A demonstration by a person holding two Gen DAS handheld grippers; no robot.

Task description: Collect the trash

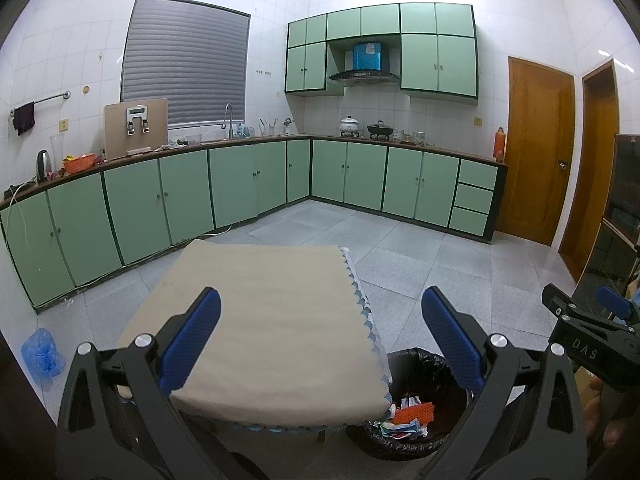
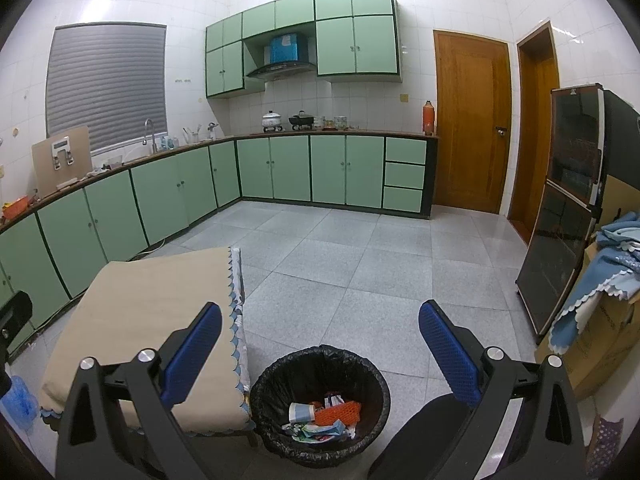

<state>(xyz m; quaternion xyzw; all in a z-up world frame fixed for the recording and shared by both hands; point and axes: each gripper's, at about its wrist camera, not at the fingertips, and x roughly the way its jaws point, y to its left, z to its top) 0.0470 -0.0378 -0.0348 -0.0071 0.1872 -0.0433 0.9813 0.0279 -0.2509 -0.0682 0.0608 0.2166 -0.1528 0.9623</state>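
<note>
Scene: while both tongs are hovering above the bench [image 2: 132, 304], trash is lying in the bin [image 2: 320, 404].
Left tongs [image 1: 320, 340]: gaping apart, holding nothing.
Right tongs [image 2: 320, 348]: gaping apart, holding nothing.

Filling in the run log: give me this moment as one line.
left gripper: open, empty | right gripper: open, empty | trash: in black-lined bin beside table | tabletop: no trash seen

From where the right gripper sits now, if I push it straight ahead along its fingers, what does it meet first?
Nothing close, as far as I can judge. The right gripper is open and empty, aimed over bare floor tiles. The trash bin sits below that line and the table to its left. Depth is unclear.
</note>
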